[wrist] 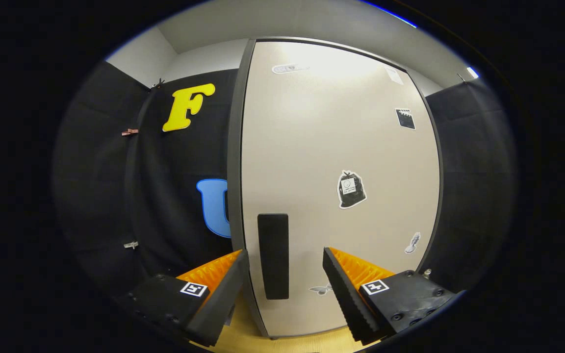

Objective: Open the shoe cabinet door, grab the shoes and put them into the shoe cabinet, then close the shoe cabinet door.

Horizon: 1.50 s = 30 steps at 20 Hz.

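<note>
The shoe cabinet's pale door [336, 147] stands upright just ahead of me with a dark frame along its left edge and is closed. Its black vertical handle [273, 255] sits low on the door near that edge. My gripper [286, 255] is open, with the handle in the gap between the two fingers and slightly beyond the tips. The left finger [223, 279] lies at the door's left edge; the right finger [341, 282] is in front of the door face. Nothing is gripped.
Several stickers dot the door, including a black bag-shaped one [351, 189] right of the handle. Black cloth walls [174, 171] flank the cabinet on both sides. A strip of light wooden floor [307, 343] runs under the door.
</note>
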{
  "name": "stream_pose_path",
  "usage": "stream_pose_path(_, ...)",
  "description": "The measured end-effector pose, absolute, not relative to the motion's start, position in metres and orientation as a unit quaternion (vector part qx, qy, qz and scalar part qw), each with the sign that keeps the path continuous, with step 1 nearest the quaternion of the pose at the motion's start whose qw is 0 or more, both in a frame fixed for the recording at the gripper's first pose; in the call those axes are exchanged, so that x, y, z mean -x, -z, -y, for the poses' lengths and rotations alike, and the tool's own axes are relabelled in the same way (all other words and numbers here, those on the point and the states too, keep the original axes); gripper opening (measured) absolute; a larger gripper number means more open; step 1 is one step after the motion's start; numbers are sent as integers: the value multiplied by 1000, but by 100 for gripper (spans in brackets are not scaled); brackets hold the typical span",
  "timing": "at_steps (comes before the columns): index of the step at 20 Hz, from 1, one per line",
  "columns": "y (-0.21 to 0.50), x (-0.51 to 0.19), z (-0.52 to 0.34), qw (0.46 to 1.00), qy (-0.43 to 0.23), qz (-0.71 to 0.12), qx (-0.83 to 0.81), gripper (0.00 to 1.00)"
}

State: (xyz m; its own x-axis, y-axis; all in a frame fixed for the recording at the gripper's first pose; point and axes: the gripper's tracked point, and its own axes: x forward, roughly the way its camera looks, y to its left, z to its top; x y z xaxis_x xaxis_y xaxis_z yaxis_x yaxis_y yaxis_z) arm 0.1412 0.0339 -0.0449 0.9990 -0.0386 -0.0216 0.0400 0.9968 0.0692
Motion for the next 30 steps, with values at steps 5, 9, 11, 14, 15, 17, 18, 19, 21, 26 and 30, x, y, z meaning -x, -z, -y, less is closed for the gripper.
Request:
stream_pose_path(5,59,-157,-38,999,21,-24,-29,93)
stream_pose_path(9,61,-161,-38,999,27,-25,-33,82)
stream_pose_path(11,65,-162,-37,999,31,-31,-29,59)
stream_pose_path(14,66,-166,-40,999,25,-31,-28,48)
stream_pose_path(15,67,-163,-40,999,27,-33,-26,37)
stream_pose_path(17,67,-163,-41,999,27,-35,-30,37)
stream_pose_path(18,66,-163,-40,999,27,-34,-31,37)
stream_pose_path(19,67,-162,-40,998,27,-36,-32,36)
stream_pose_path(21,68,-162,-41,999,26,-36,-31,29)
stream_pose_path(26,67,-156,-41,999,22,-31,-26,29)
stream_pose_path(30,66,-140,-40,999,12,-33,-32,29)
